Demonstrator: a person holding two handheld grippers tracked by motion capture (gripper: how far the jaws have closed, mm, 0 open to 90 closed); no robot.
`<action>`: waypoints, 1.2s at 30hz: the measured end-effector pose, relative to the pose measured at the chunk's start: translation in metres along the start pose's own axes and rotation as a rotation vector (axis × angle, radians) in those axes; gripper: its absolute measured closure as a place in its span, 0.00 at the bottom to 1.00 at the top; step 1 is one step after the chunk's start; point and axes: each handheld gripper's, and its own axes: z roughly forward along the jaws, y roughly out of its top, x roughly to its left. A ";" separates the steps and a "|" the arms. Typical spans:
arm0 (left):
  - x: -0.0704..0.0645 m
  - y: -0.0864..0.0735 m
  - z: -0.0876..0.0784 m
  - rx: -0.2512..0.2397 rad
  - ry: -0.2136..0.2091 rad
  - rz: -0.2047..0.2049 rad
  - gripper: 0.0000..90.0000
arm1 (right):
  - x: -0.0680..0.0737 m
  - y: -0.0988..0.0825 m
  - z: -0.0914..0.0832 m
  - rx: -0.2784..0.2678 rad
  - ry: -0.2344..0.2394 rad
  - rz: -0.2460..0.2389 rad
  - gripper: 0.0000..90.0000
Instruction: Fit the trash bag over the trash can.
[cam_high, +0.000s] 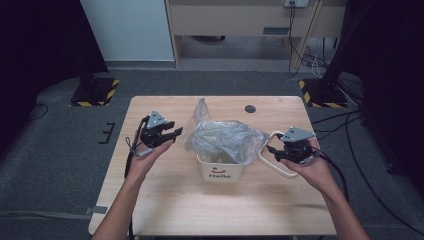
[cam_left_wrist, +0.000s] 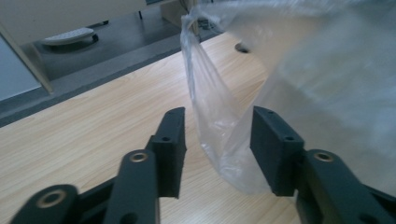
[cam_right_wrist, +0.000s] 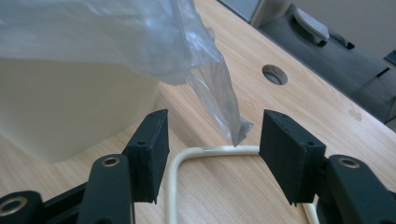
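A thin, limp plastic bag (cam_high: 225, 140) drapes over the white bin (cam_high: 220, 169) mid-table, between spread left hand-held gripper (cam_high: 172, 136) and right hand-held gripper (cam_high: 272, 152) (slippery film; likely best pinched at its loose corners).

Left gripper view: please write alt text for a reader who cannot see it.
Two black jaws of the left gripper stand open around a hanging fold of the clear, crinkled plastic bag, without visibly pinching it. Beneath lies the light wooden table; more blurred plastic spreads across the upper right.
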 end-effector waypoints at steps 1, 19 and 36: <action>-0.001 0.003 -0.003 -0.008 -0.010 -0.002 0.60 | 0.001 0.001 -0.003 -0.006 0.002 -0.003 0.48; -0.031 0.059 -0.010 -0.022 -0.147 -0.003 0.38 | 0.009 0.028 -0.038 -0.071 0.081 -0.030 0.46; -0.037 0.048 0.029 0.122 -0.189 -0.011 0.51 | 0.016 0.043 0.000 -0.066 0.242 -0.068 0.42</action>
